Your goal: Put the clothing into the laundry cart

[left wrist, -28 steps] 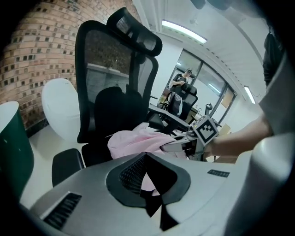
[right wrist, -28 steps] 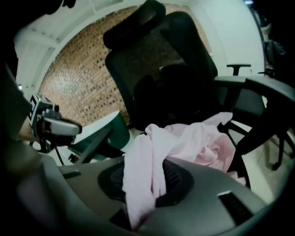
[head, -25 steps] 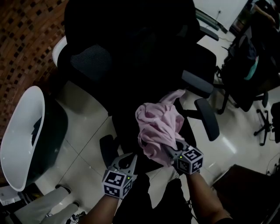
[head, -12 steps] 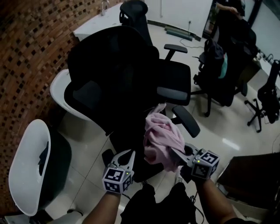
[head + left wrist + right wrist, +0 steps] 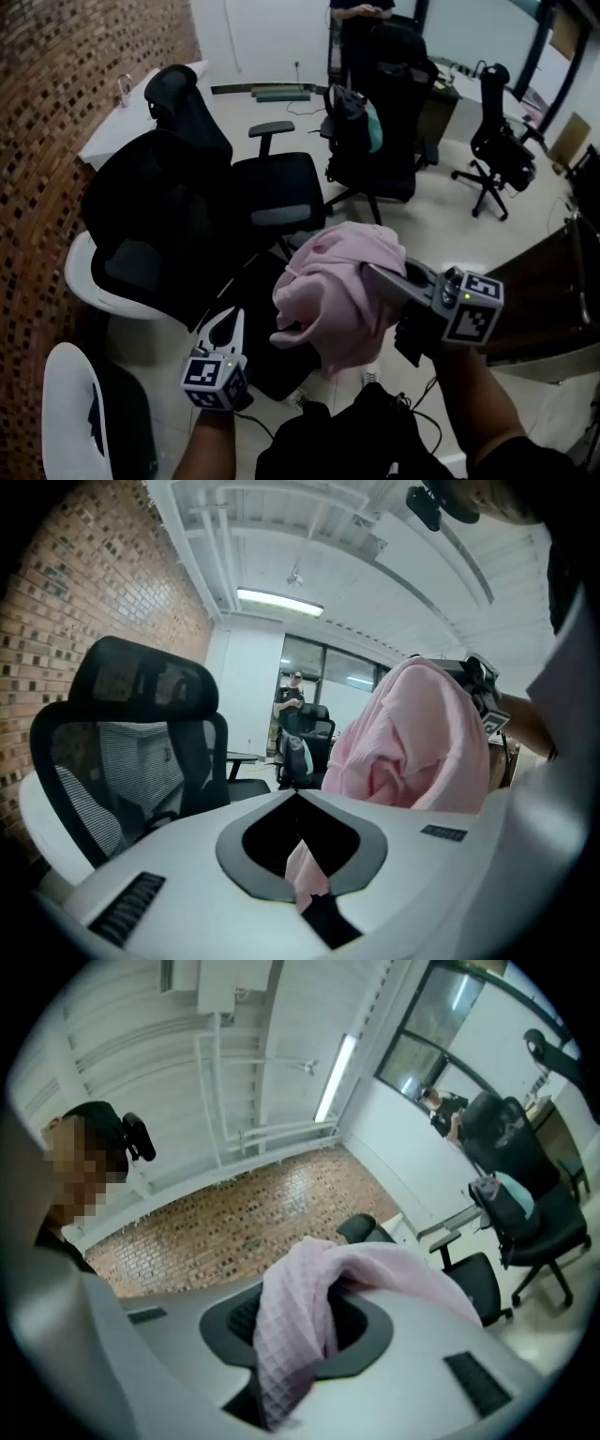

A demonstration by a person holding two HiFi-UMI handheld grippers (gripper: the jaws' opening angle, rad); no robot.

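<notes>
A crumpled pink garment (image 5: 337, 291) hangs in the air over the seat of a black office chair (image 5: 159, 225). My right gripper (image 5: 377, 277) is shut on the garment's right side, and waffle-textured pink cloth (image 5: 291, 1335) drapes out between its jaws. My left gripper (image 5: 230, 319) is lower and to the left, jaws together and pointing up, apart from the garment. In the left gripper view the pink garment (image 5: 422, 733) hangs to the upper right, and a small pink sliver shows in the slit of the jaws; I cannot tell what it is.
A white curved shell with a dark inside (image 5: 66, 403) stands at the lower left, another white shell (image 5: 89, 281) behind the black chair. More office chairs (image 5: 375, 122) and a person stand farther back. A brick wall (image 5: 47, 112) runs along the left. A dark desk edge (image 5: 553, 309) is at the right.
My right gripper has lifted the pink garment higher and to the right. The head view has tilted up, showing more of the room. My left gripper stays low and shut.
</notes>
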